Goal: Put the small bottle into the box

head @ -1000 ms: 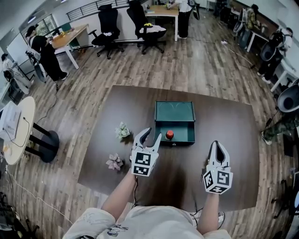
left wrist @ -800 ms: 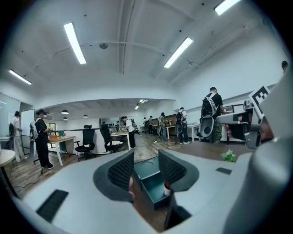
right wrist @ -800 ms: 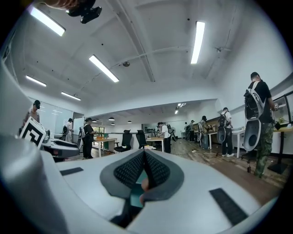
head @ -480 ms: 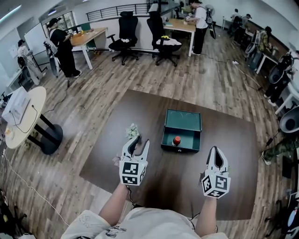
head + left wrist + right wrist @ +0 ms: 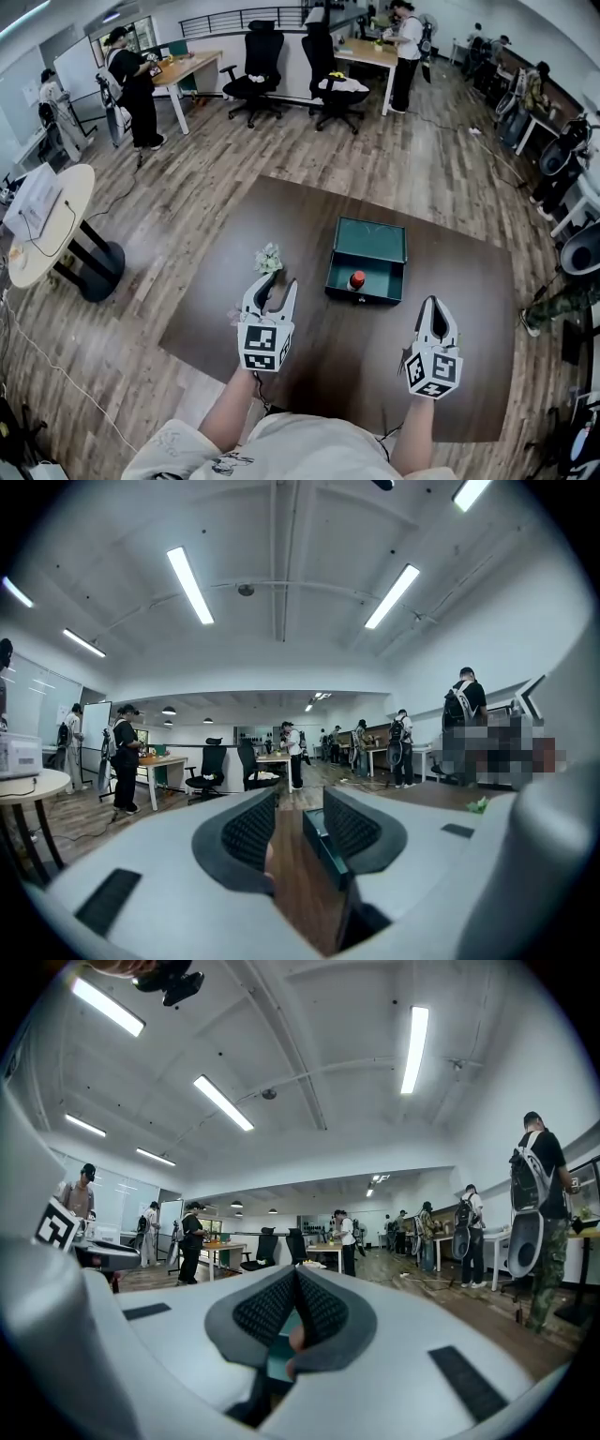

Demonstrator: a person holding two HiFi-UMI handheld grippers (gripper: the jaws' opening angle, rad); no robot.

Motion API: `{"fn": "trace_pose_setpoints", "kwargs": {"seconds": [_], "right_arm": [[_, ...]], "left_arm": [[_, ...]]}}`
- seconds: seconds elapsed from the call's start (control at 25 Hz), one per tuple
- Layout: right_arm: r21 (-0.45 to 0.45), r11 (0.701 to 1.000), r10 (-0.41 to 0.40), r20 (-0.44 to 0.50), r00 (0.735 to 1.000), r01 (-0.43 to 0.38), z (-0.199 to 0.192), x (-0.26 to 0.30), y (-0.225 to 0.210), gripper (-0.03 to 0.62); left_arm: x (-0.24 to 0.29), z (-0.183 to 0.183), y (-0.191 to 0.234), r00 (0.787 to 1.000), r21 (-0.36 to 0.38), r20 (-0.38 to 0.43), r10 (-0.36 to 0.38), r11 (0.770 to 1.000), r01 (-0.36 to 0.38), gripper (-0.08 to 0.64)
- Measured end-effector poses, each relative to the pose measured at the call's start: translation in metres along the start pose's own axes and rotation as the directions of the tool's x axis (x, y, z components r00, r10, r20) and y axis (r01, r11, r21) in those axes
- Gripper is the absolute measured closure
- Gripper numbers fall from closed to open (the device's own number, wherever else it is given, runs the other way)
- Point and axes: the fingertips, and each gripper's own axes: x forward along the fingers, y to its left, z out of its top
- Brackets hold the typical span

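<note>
Pulled clear of the box (image 5: pixel 370 242) — seemingly finished.
Drawn back toward the body over the last second, with left gripper (image 5: pixel 279 281) wide and empty, right gripper (image 5: pixel 432 302) narrow on nothing — left the small bottle (image 5: pixel 356 279) standing inside the box.

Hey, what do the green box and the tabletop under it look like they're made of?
The green box looks like painted metal or hard plastic. Its walls are thin, flat and evenly dark green with crisp straight edges, but the head view cannot settle which.

The tabletop looks like dark brown wood or a wood-look laminate. It is smooth and uniform with a faint sheen, and no grain shows.
</note>
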Motion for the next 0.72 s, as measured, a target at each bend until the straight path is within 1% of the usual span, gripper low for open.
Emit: {"fn": "trace_pose_setpoints", "kwargs": {"seconds": [0.48, 0.72], "right_arm": [[-0.013, 1.000, -0.005, -0.011, 1.000, 0.005, -0.001, -0.001, -0.001, 0.591], [-0.019, 1.000, 0.007, -0.011, 1.000, -0.007, -0.001, -0.001, 0.001, 0.591]], "left_arm": [[0.005, 0.009, 0.000, 1.000, 0.011, 0.018, 0.000, 1.000, 0.000, 0.407], [0.004, 0.012, 0.001, 1.000, 0.008, 0.025, 0.020, 1.000, -0.020, 0.460]]}}
